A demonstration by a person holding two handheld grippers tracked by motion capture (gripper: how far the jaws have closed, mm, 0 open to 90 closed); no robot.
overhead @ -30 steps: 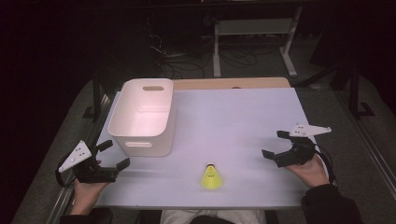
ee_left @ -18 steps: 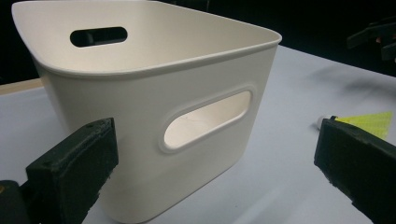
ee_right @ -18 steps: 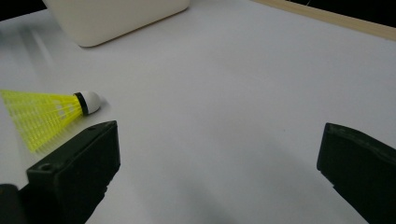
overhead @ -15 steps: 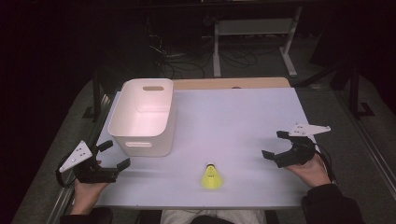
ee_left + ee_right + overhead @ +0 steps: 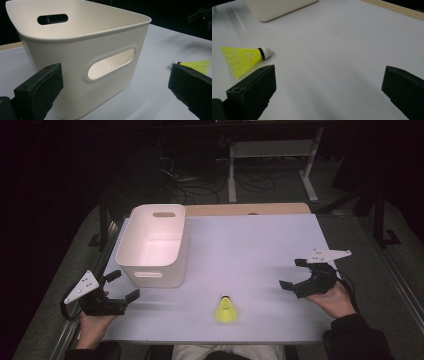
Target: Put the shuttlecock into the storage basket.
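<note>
Overhead, white table (image 5: 250,250), dark room.

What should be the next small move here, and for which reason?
Probably the right gripper should move toward the yellow shuttlecock. Both grippers are open and hold nothing; the shuttlecock lies on its side on the table, apart from the white bin, with bare table between it and the right gripper.
</note>
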